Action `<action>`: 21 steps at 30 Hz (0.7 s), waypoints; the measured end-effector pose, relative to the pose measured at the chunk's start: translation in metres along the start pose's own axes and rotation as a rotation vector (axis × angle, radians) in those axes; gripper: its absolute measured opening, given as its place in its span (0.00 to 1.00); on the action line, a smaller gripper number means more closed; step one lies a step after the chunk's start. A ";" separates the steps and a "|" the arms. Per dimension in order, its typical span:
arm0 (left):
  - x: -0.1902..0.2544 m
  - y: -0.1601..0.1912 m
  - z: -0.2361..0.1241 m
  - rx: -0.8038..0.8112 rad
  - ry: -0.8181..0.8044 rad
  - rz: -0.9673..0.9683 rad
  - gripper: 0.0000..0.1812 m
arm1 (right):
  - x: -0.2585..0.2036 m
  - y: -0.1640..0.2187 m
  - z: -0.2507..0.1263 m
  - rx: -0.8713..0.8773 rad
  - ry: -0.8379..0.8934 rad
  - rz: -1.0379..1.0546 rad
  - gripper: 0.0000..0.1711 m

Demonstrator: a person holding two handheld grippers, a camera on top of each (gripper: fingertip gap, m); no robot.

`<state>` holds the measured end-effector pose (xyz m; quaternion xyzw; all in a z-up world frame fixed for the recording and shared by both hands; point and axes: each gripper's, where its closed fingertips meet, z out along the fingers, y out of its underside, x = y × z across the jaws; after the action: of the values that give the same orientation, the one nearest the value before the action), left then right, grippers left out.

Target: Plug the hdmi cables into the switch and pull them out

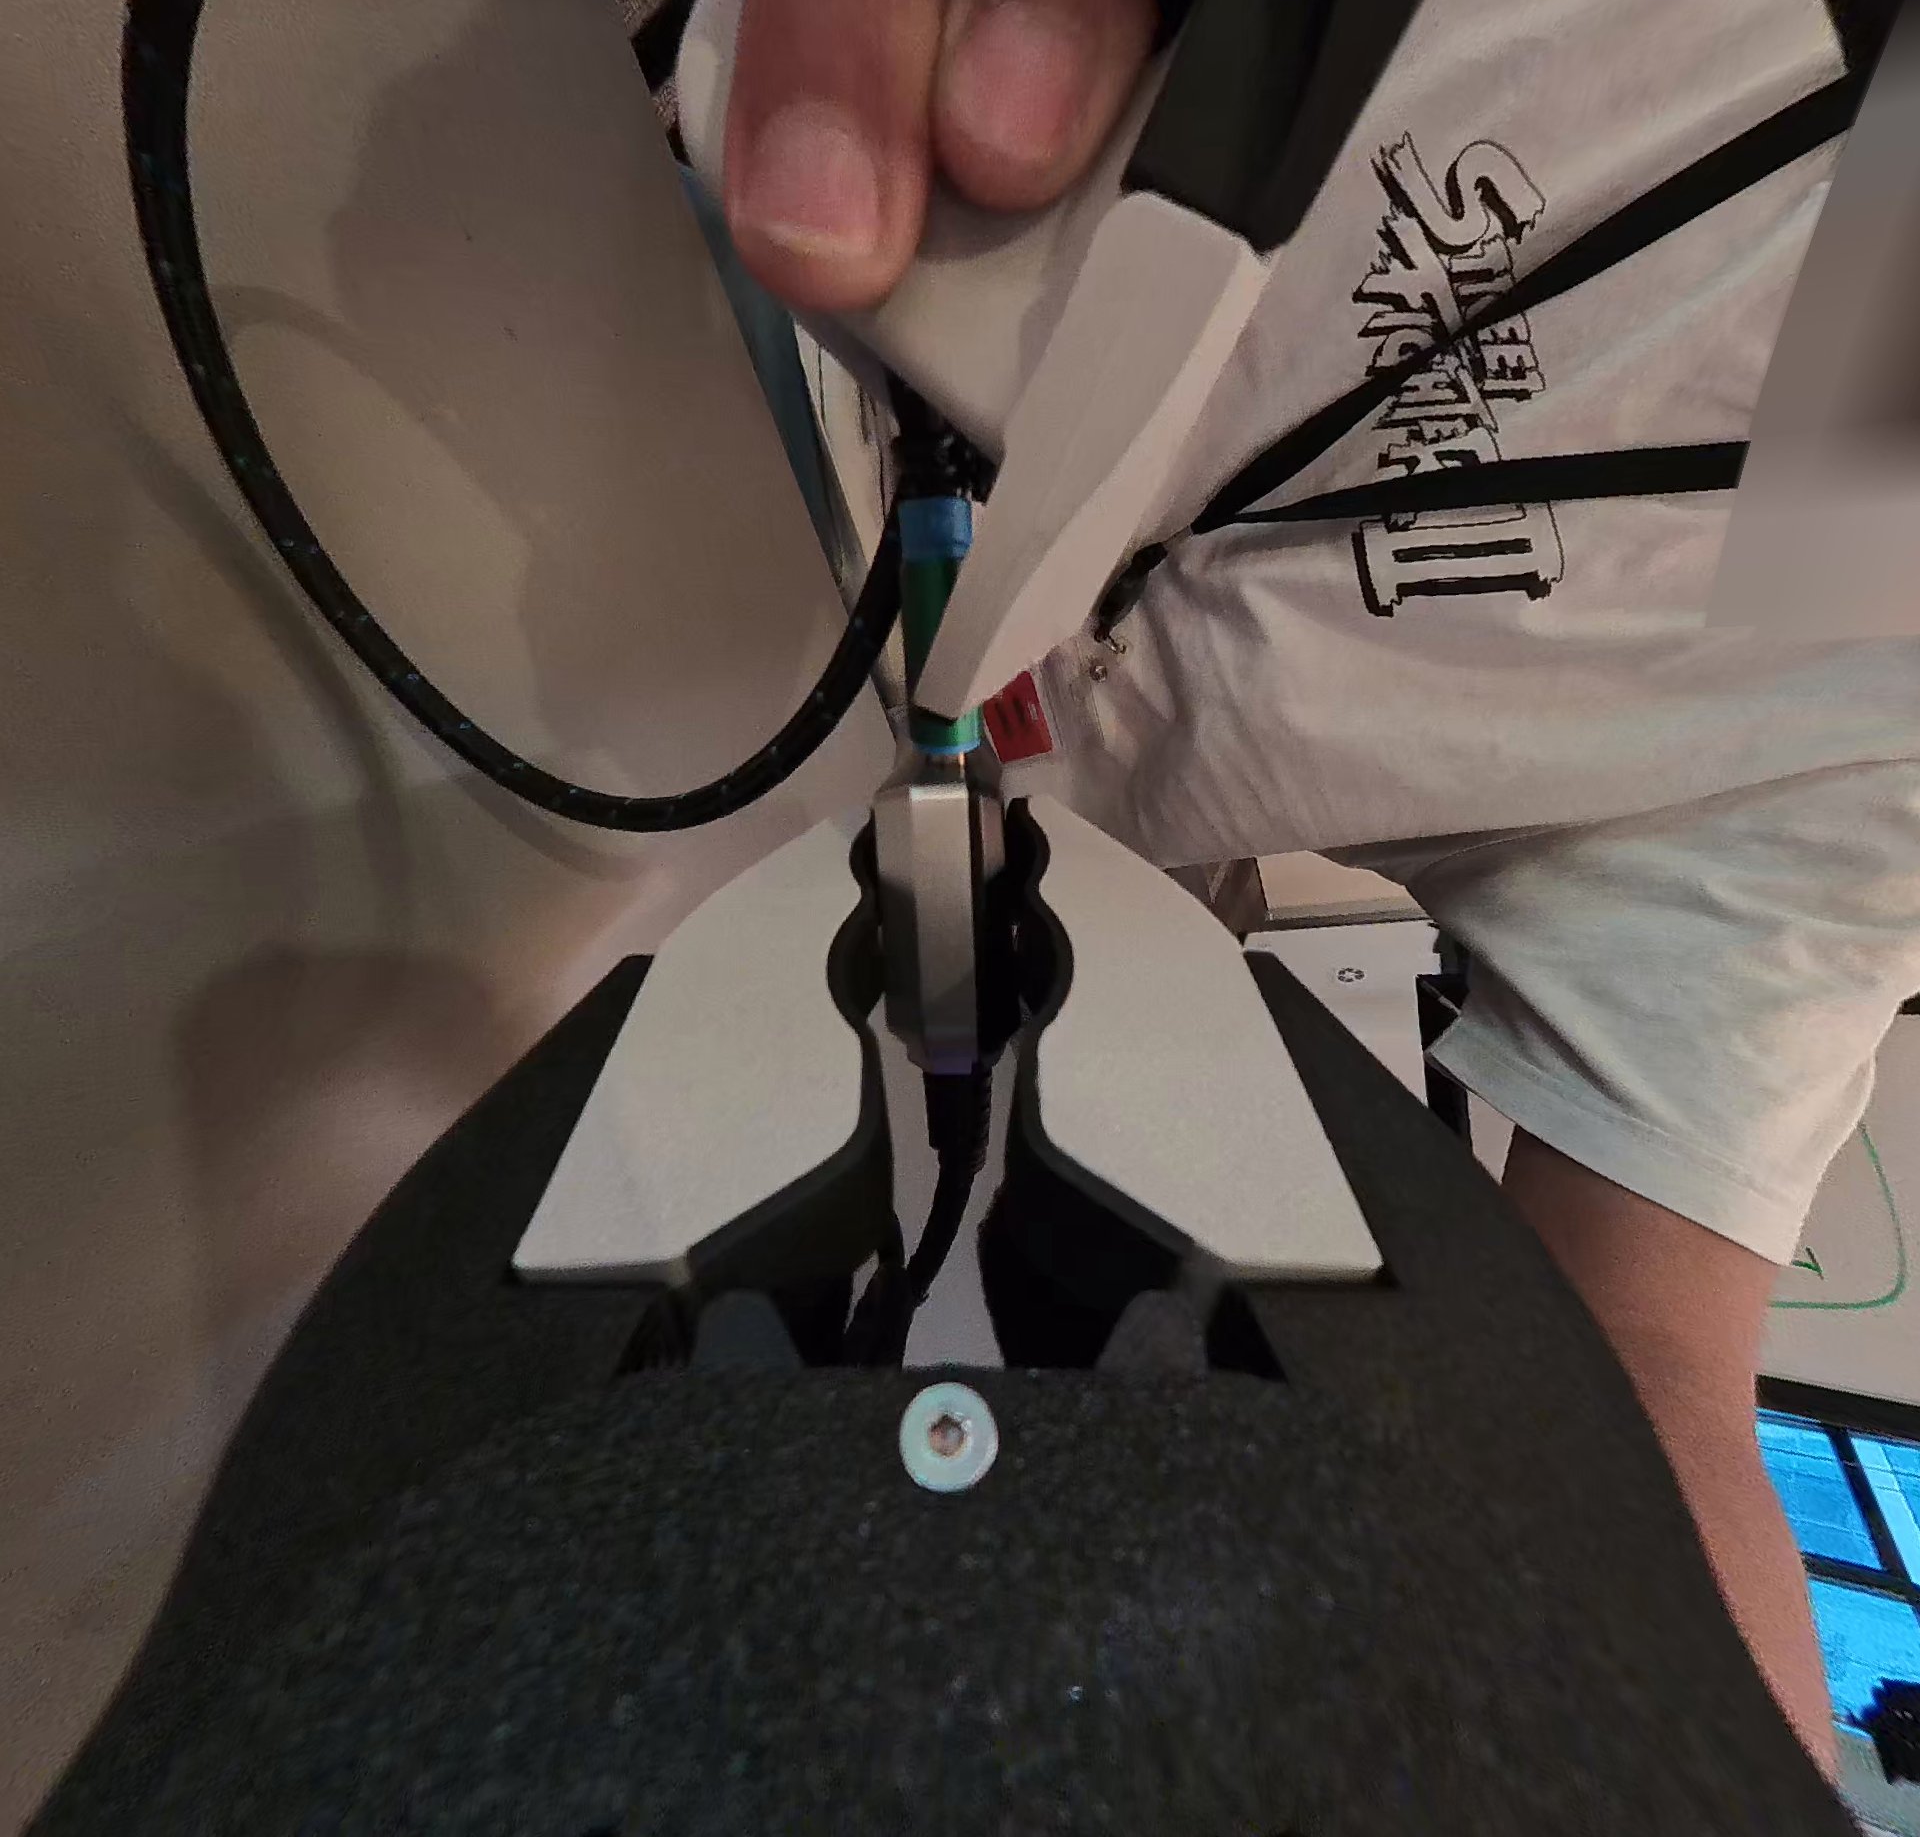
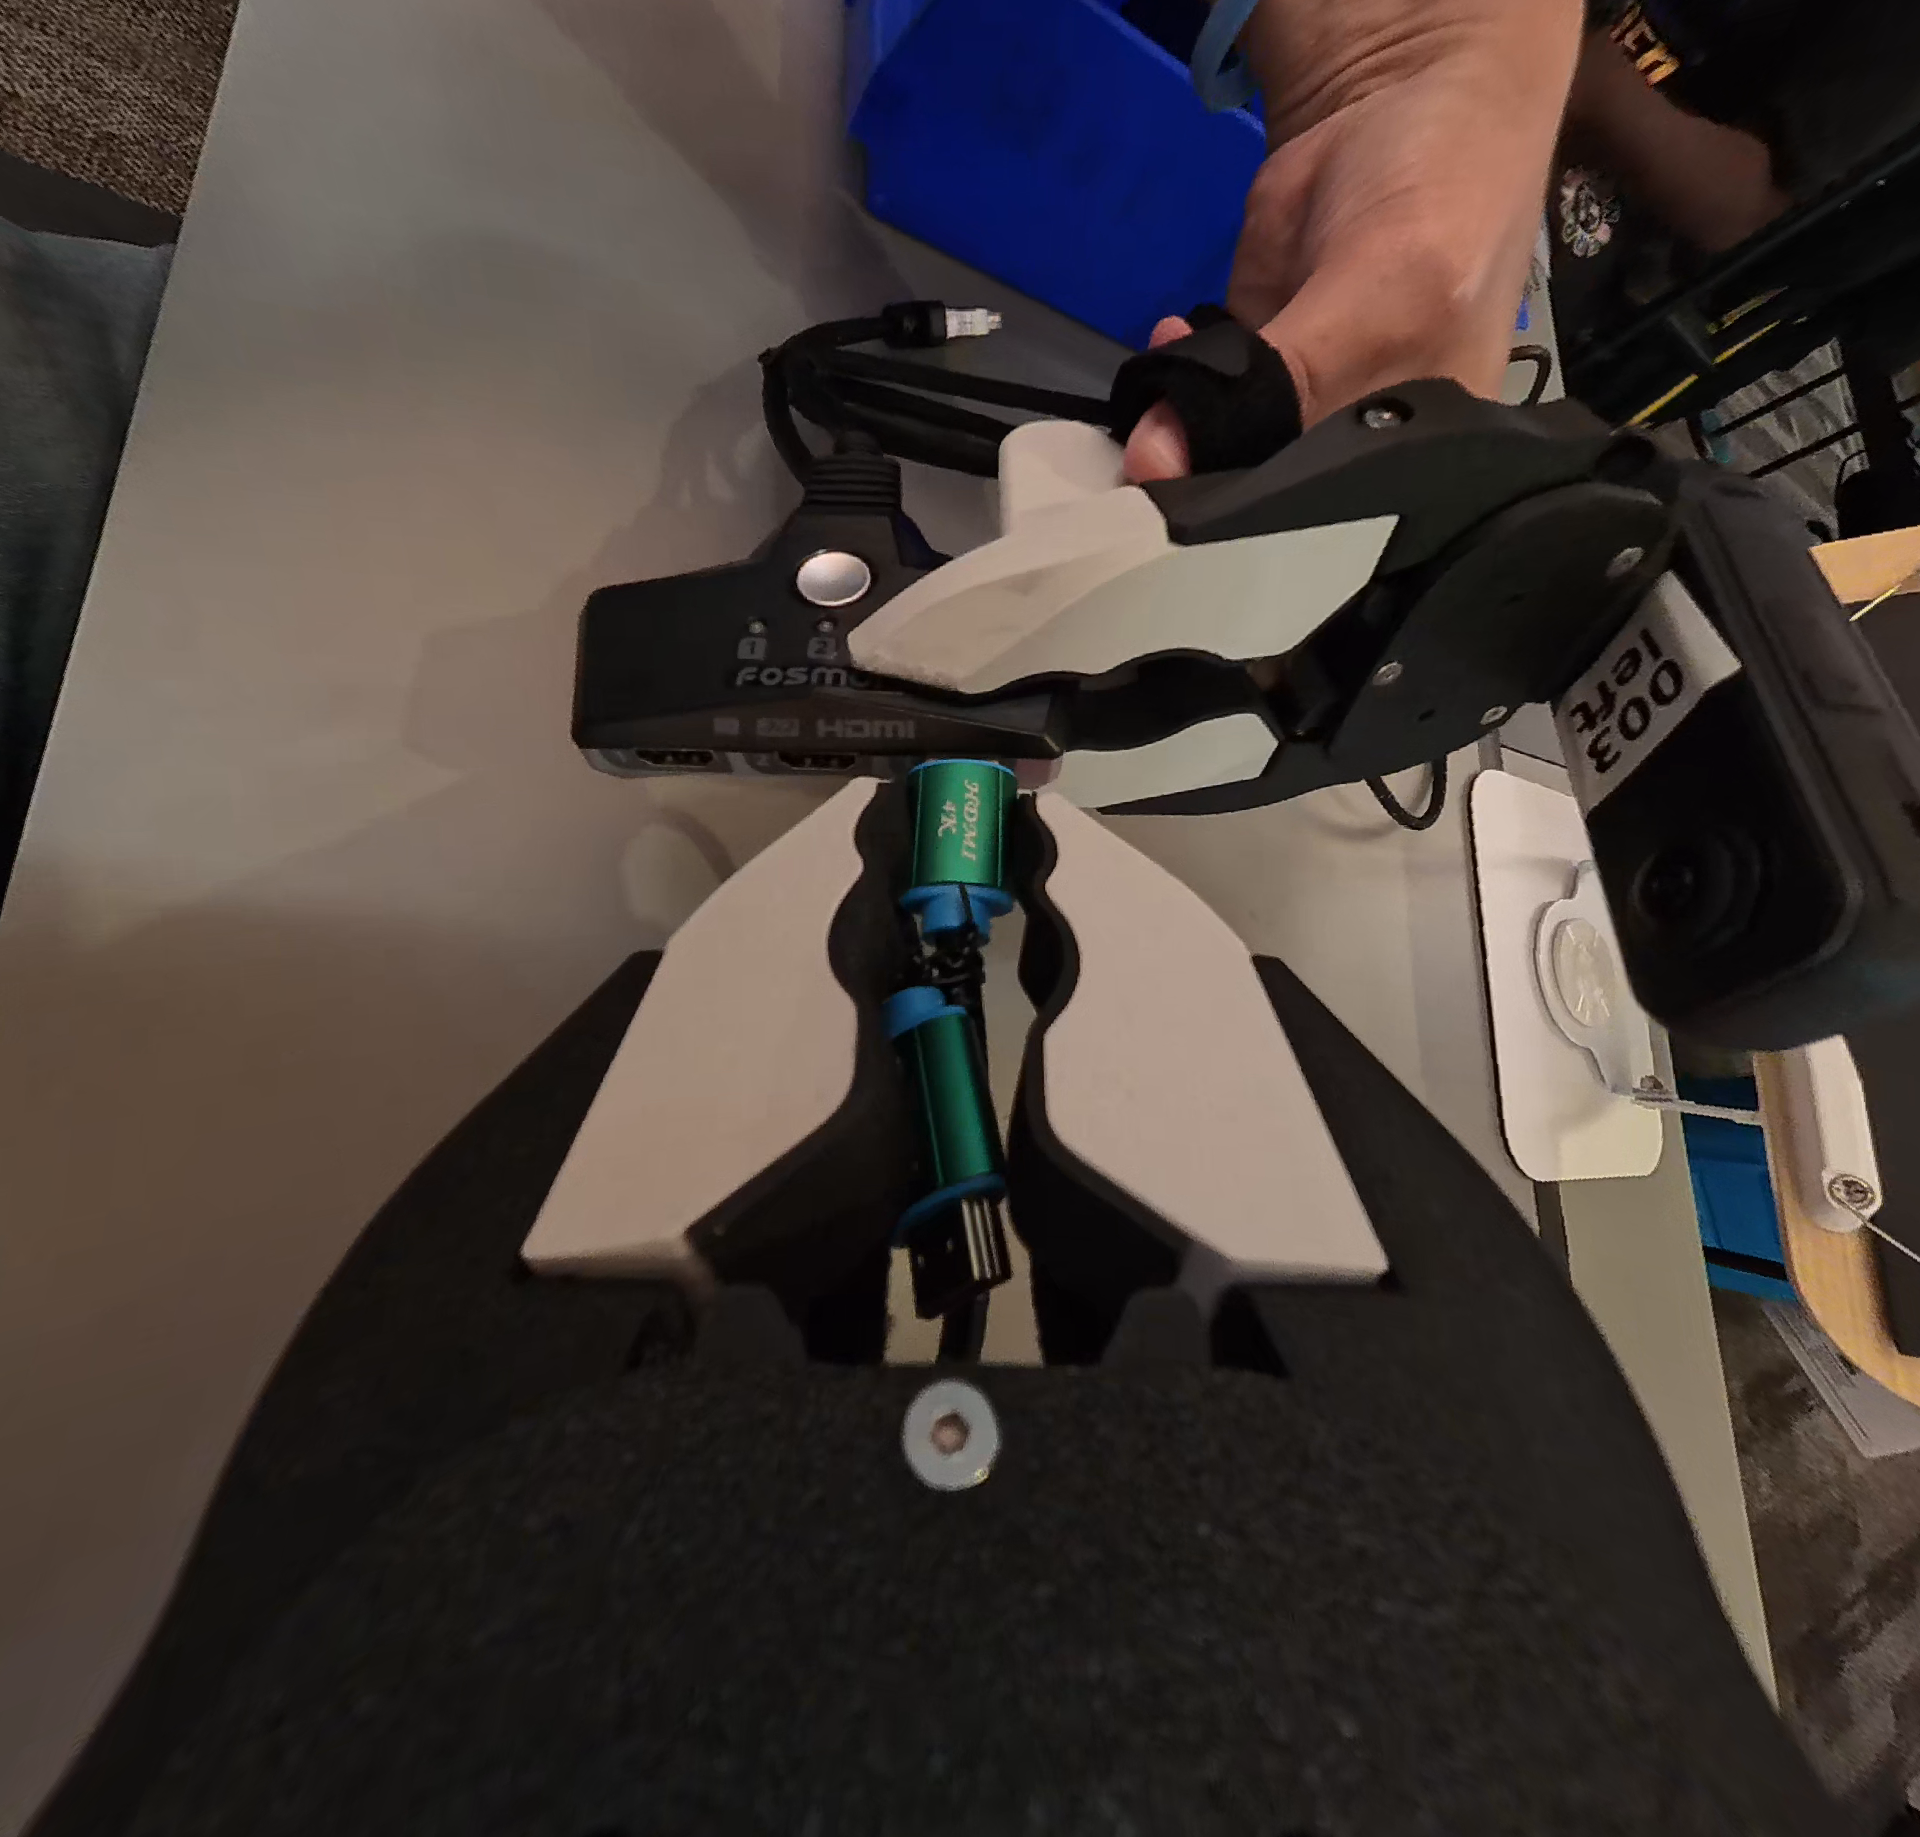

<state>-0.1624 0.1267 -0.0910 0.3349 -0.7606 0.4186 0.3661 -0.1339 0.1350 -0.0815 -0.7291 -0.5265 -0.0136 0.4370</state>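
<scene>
Here: left gripper (image 2: 966, 691), jaws clamped on the black switch (image 2: 727, 665) above the bench (image 2: 416, 333); right gripper (image 2: 951, 831), jaws clamped on the green HDMI plug (image 2: 954, 821), seated at the switch's port edge.

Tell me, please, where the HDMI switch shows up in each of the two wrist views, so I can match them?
Left wrist view: the HDMI switch sits edge-on at centre, clamped between the left gripper and its fingers.
Right wrist view: the switch lies flat, just above centre, with the left gripper gripping its right end.
Shared landmark: the green plug at the switch's port edge, held by the right gripper.
</scene>
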 end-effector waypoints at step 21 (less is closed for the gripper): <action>-0.004 -0.011 -0.004 0.044 -0.002 0.038 0.12 | 0.005 0.018 -0.011 -0.019 0.047 0.010 0.12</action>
<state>-0.1500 0.1259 -0.0885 0.3285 -0.7579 0.4418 0.3500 -0.1129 0.1301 -0.0833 -0.7354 -0.5122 -0.0338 0.4424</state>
